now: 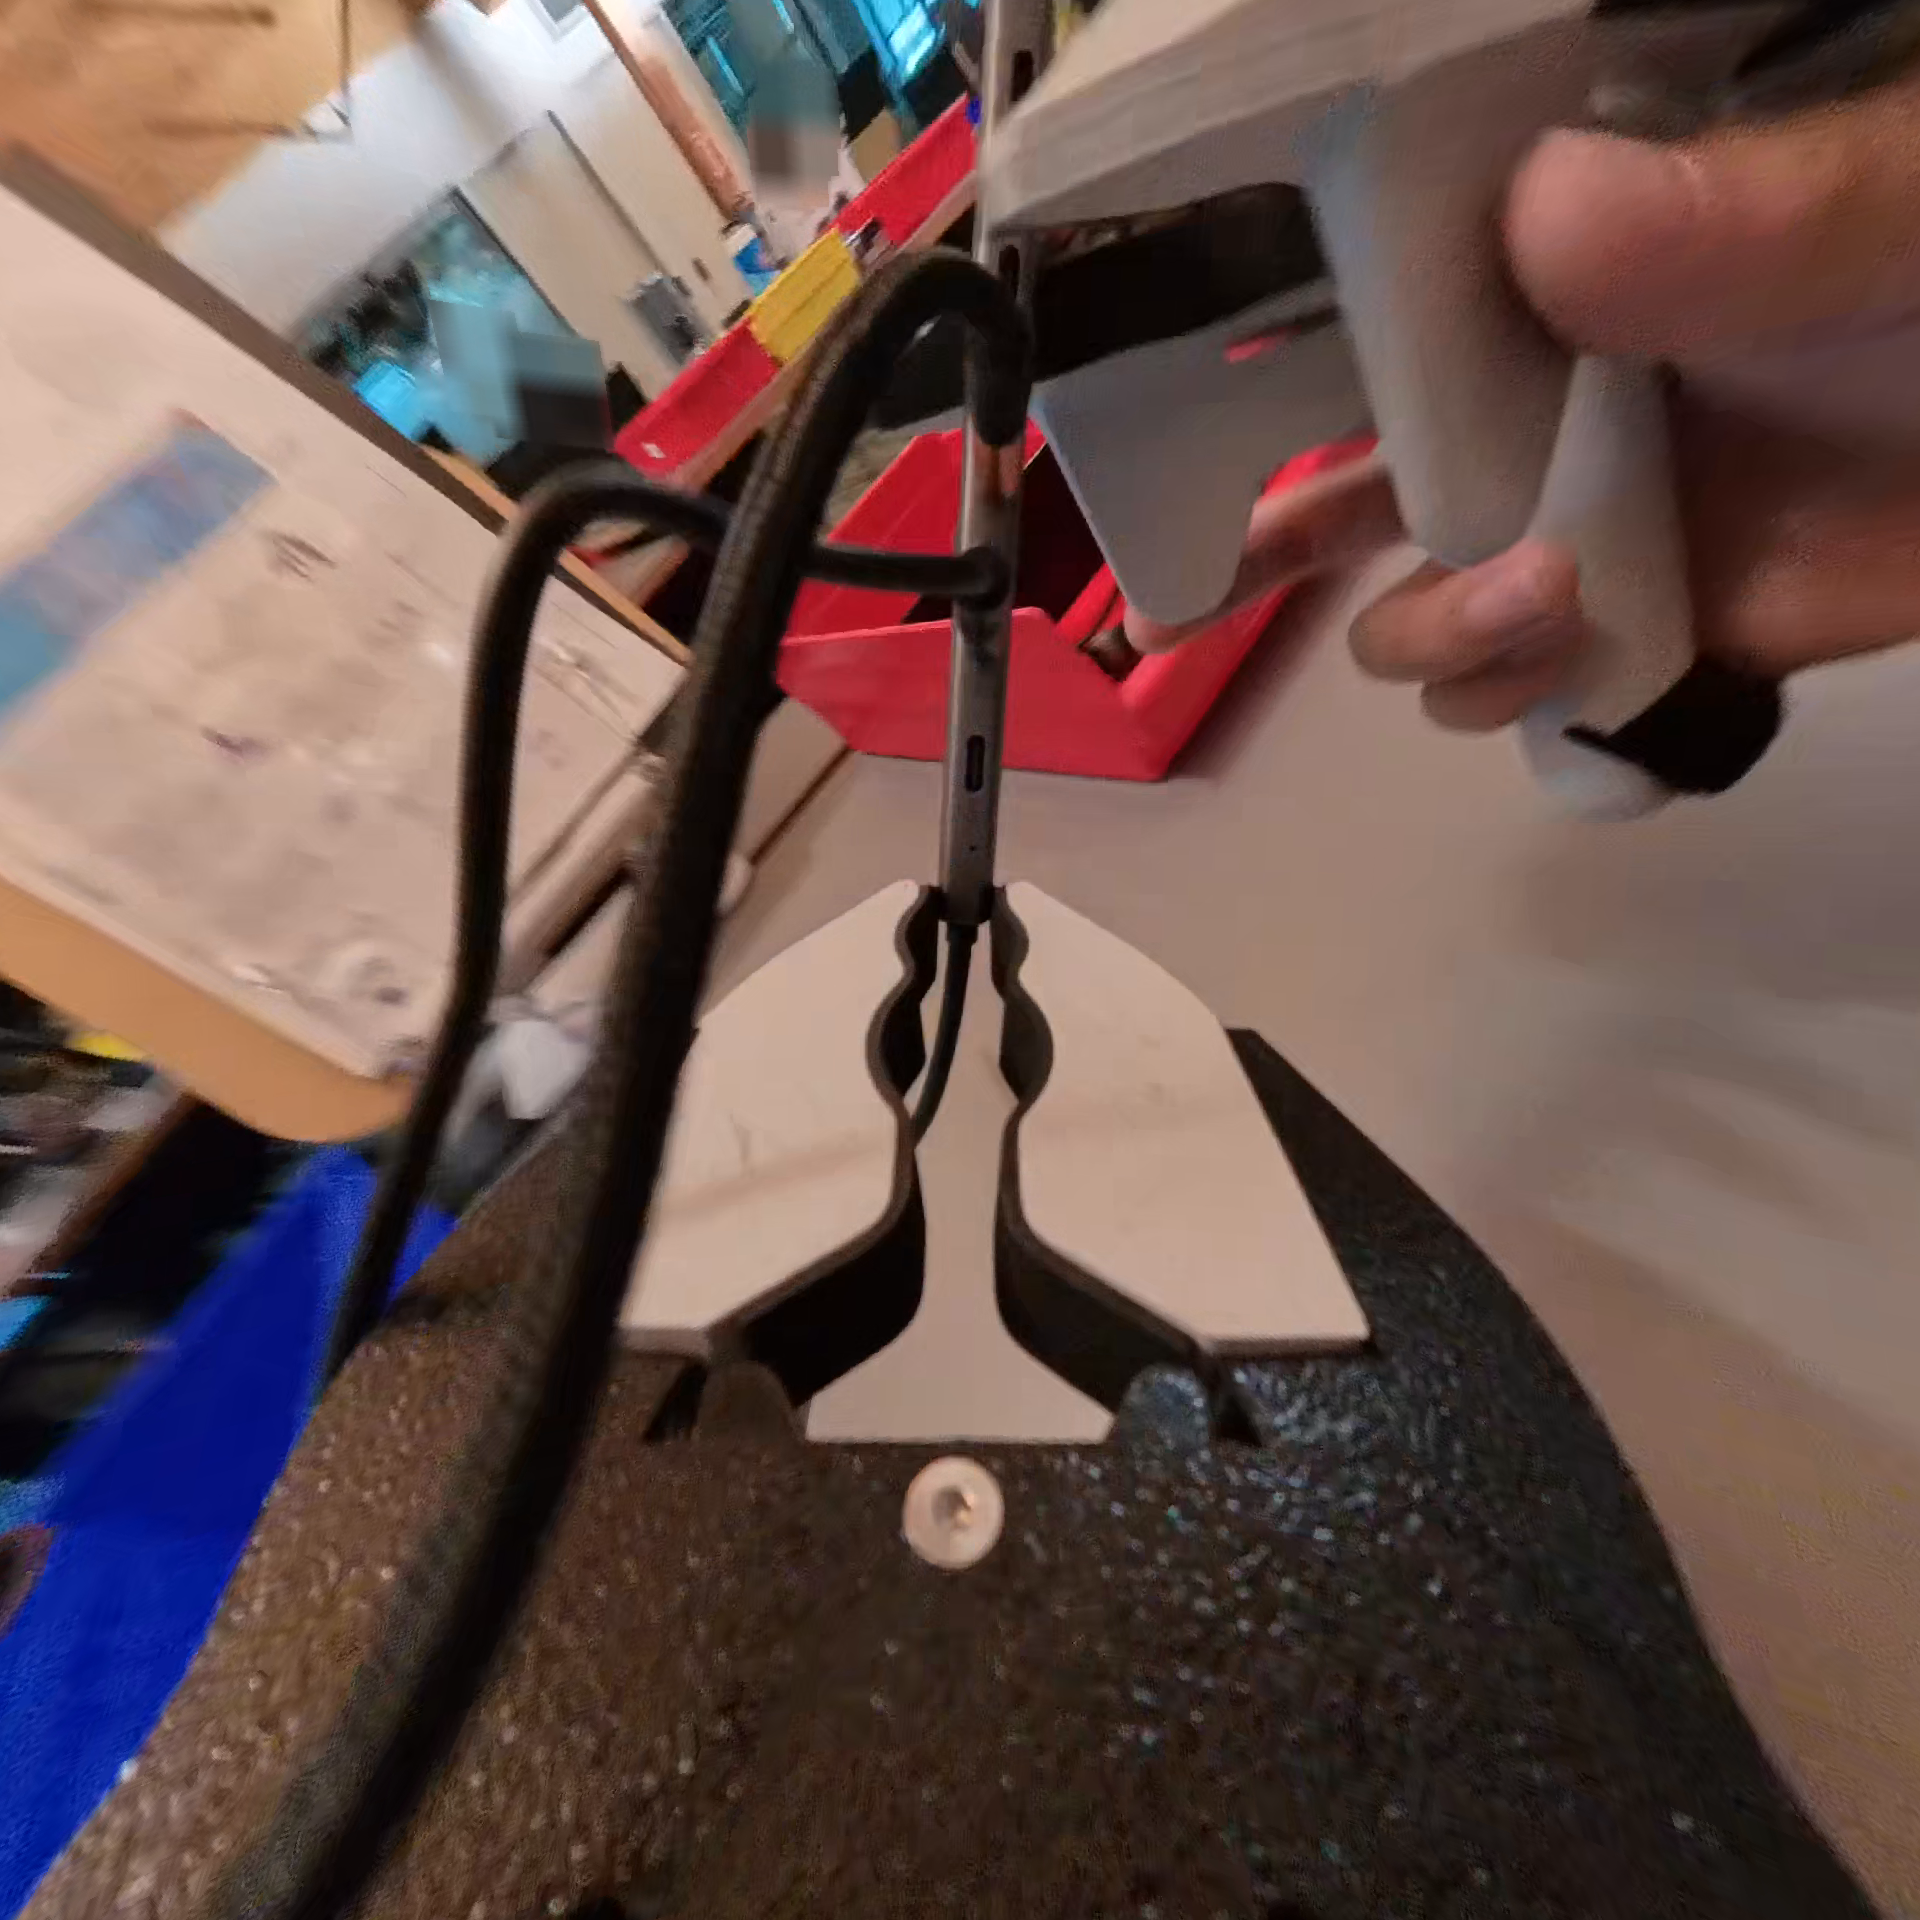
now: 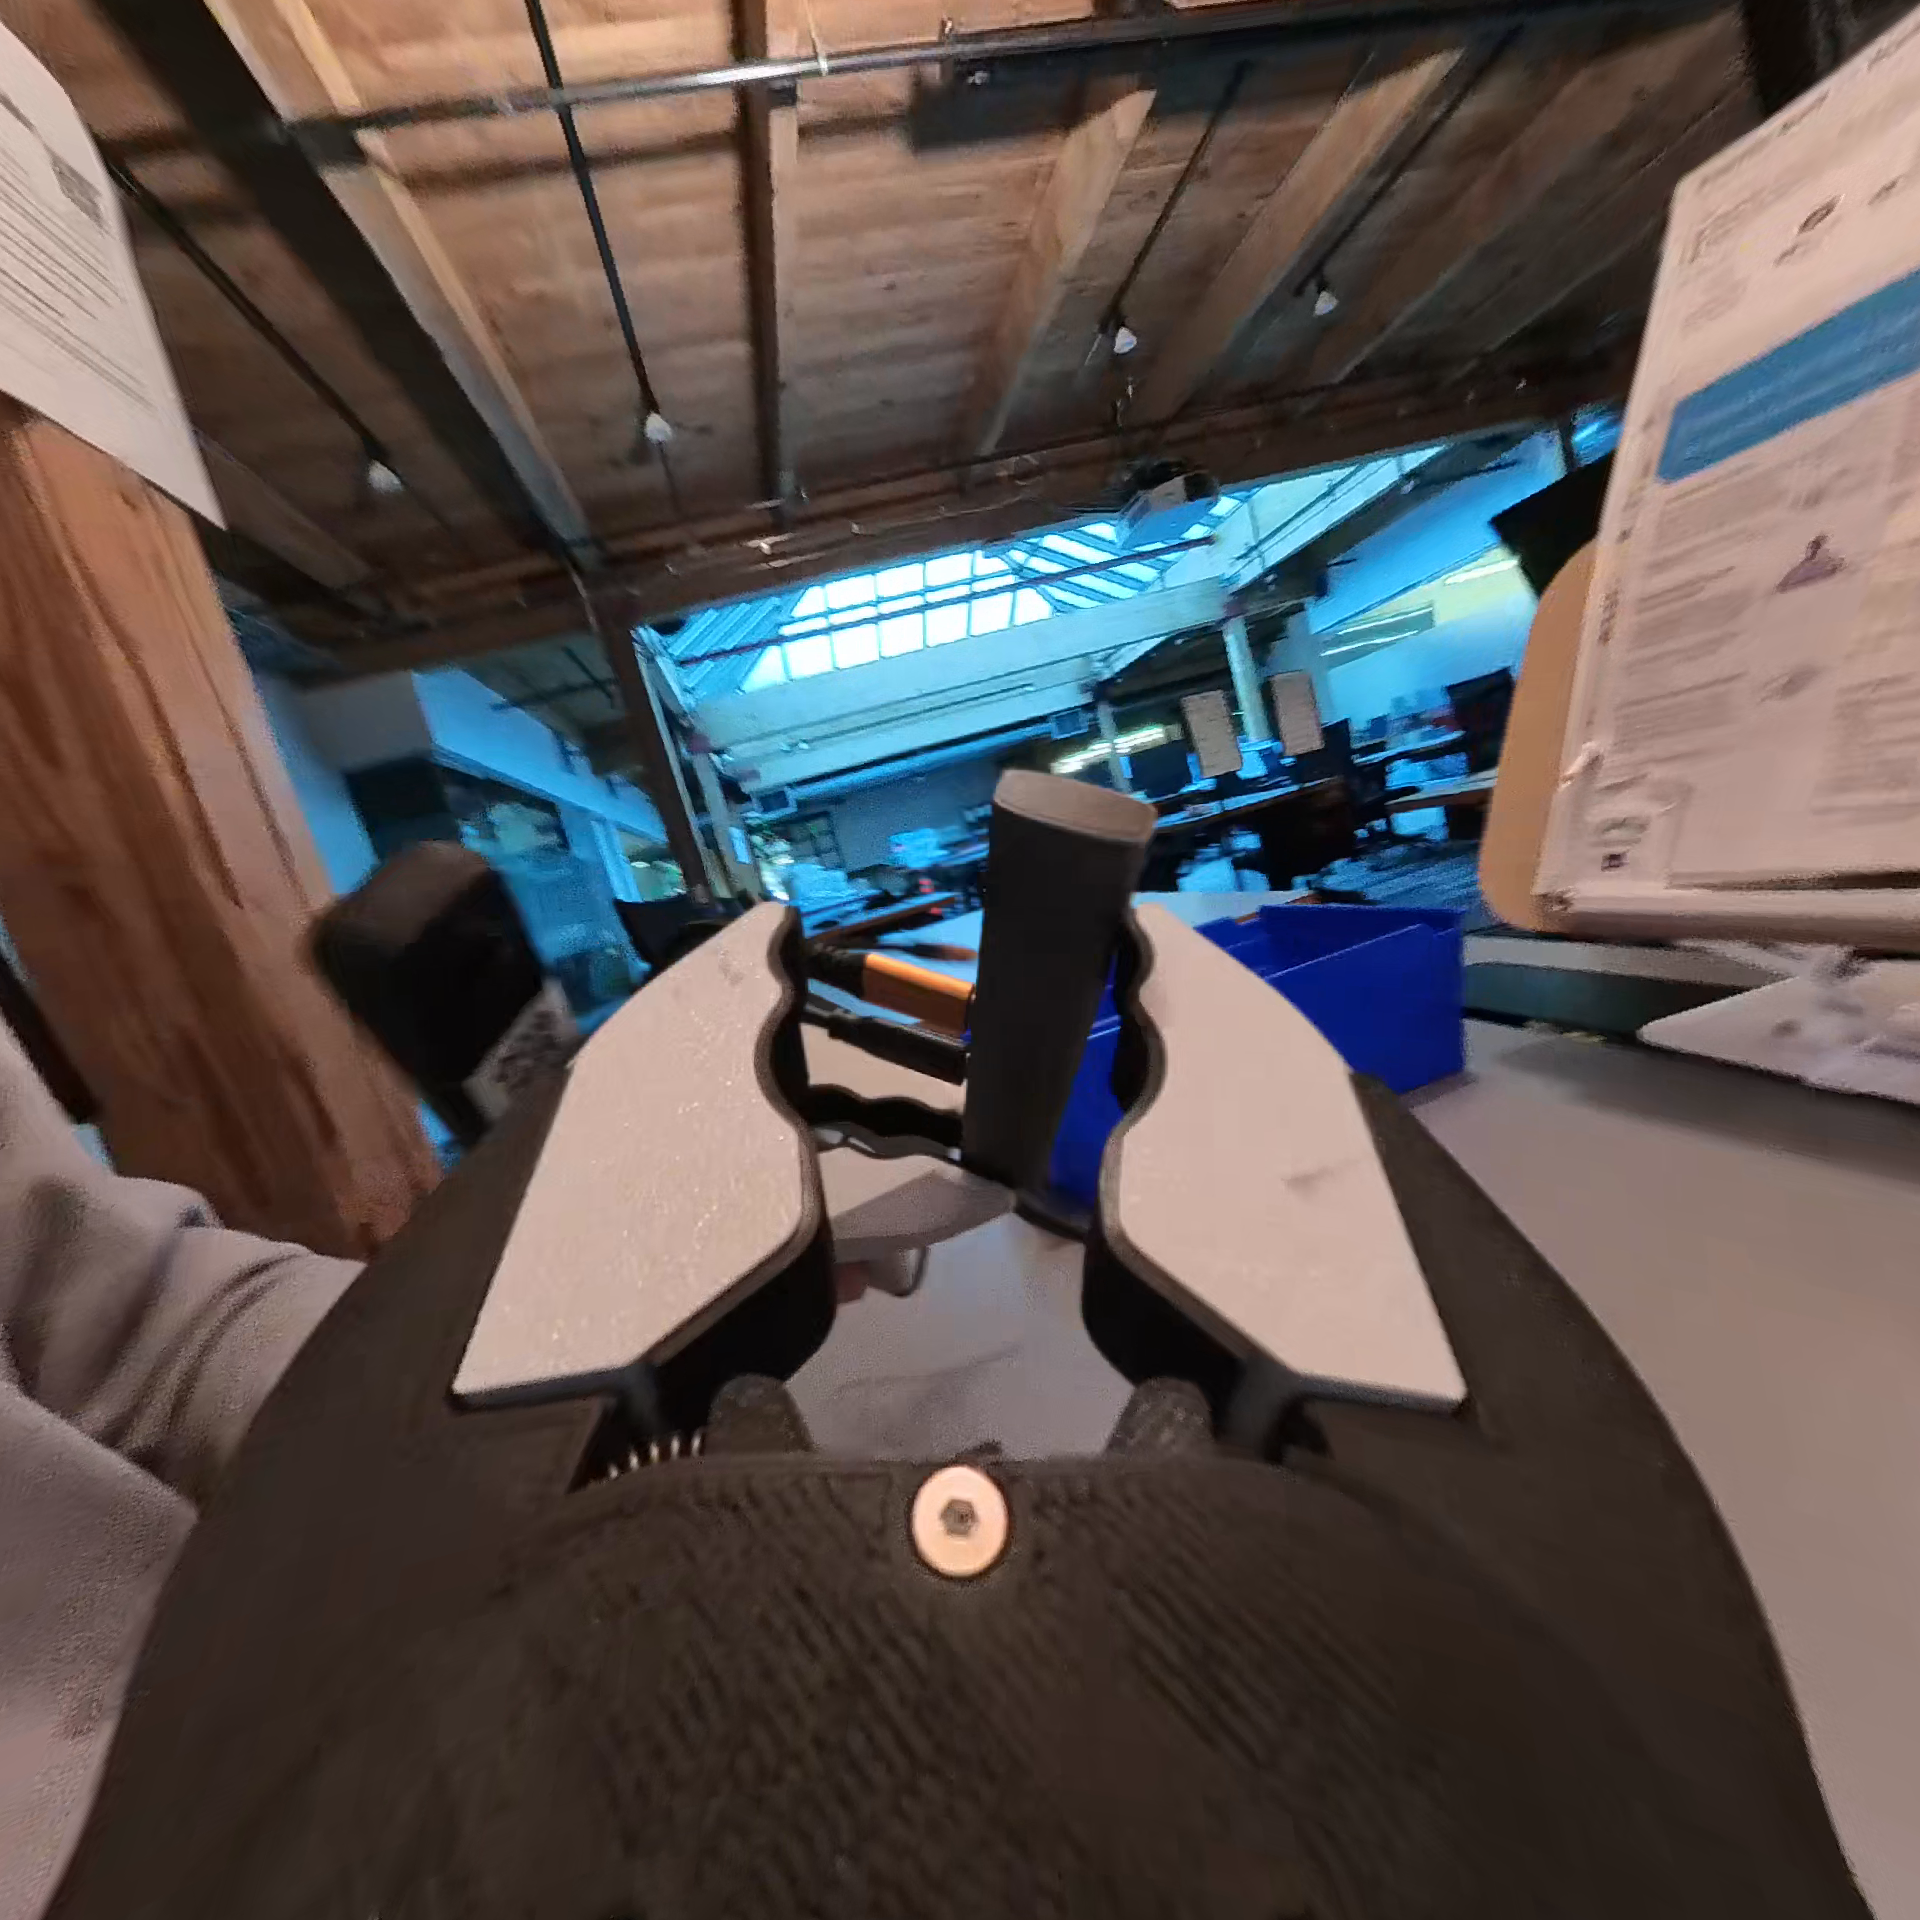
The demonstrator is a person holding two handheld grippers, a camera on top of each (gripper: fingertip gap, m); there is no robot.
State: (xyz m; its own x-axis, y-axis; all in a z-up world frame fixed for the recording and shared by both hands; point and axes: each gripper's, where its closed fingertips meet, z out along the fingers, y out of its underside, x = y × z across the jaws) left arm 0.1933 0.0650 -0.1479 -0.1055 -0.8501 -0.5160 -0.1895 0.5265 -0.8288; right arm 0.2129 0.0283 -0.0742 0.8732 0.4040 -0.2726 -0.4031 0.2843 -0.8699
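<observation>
- Left wrist view: the left gripper (image 1: 961, 914) has its white-faced fingers nearly closed, pinching the lower end of a thin grey metal hub (image 1: 971, 748) seen edge-on — upright above the pale grey table (image 1: 1455, 987).
- Two black cables (image 1: 644, 831) plug into the hub's left side and arc down; a red plastic bin (image 1: 935, 686) sits behind.
- A hand (image 1: 1683, 416) grips the other gripper's handle, upper right.
- Right wrist view: the right gripper (image 2: 961, 977) has its fingers spread wide, holding nothing — a dark grey upright cylinder (image 2: 1039, 966) stands between the tips, nearer the right one; a blue bin (image 2: 1351, 987) lies beyond.

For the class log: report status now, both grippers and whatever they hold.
Left gripper shut on thin grey hub, black cables plugged in. Right gripper open, dark cylinder upright between fingers. Red bin behind hub.
</observation>
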